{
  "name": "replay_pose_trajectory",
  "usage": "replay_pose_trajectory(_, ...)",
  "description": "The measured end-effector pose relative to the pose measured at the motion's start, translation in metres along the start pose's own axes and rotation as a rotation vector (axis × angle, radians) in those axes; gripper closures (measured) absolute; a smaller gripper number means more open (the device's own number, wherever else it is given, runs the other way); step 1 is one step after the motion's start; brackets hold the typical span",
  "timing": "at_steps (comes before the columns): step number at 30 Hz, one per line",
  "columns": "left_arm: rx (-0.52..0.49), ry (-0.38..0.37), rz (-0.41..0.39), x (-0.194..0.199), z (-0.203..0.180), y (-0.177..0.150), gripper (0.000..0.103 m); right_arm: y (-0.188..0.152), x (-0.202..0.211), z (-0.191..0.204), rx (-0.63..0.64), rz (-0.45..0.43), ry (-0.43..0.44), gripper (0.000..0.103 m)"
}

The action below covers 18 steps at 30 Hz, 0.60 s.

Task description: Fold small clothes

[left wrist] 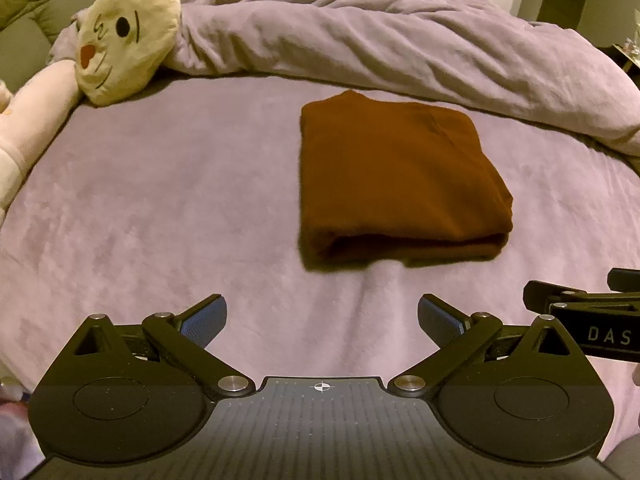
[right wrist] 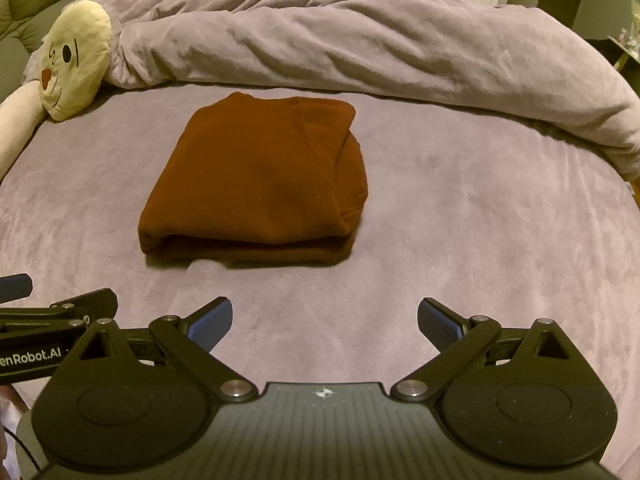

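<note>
A: From the left wrist, where is the garment?
B: The brown folded garment lies flat on the lilac bedspread, ahead of the left gripper and off to its right. Its fingers are spread wide with nothing between them, and the cloth is well clear of the blue pads. The garment's long axis runs away from the camera, folded edge nearest.

A: And from the right wrist?
B: The same garment sits ahead and slightly left of the right gripper, also released and empty, with bare bedspread between them. The left gripper's tip shows at the left edge.

A: Which is nearer?
B: Hard to call; they hang side by side, the bundle between their lines. I'd judge the right one lines up a little closer.

A: Progress?
B: It looks already folded into a compact rectangle, so perhaps only tidying remains.
</note>
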State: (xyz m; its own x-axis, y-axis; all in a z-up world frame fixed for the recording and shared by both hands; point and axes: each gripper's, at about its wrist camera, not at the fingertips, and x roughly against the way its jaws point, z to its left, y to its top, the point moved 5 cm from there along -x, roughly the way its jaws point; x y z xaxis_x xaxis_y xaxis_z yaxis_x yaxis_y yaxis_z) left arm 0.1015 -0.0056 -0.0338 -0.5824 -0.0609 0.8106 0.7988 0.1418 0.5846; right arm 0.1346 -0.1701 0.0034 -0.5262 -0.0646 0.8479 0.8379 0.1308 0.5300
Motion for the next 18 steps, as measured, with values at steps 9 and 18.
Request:
replay_pose_trajectory(9, -0.001, 0.001, 0.014, -0.0048, -0.0020, -0.0007, 0.000, -0.0004, -0.0047, -0.0031, -0.002, 0.003, 0.009, 0.004)
replay_pose_trajectory(18, 0.005, -0.005, 0.028, -0.0102, -0.0014, -0.0018, 0.000, -0.0003, -0.0089, -0.0035, -0.003, 0.007, 0.008, 0.004)
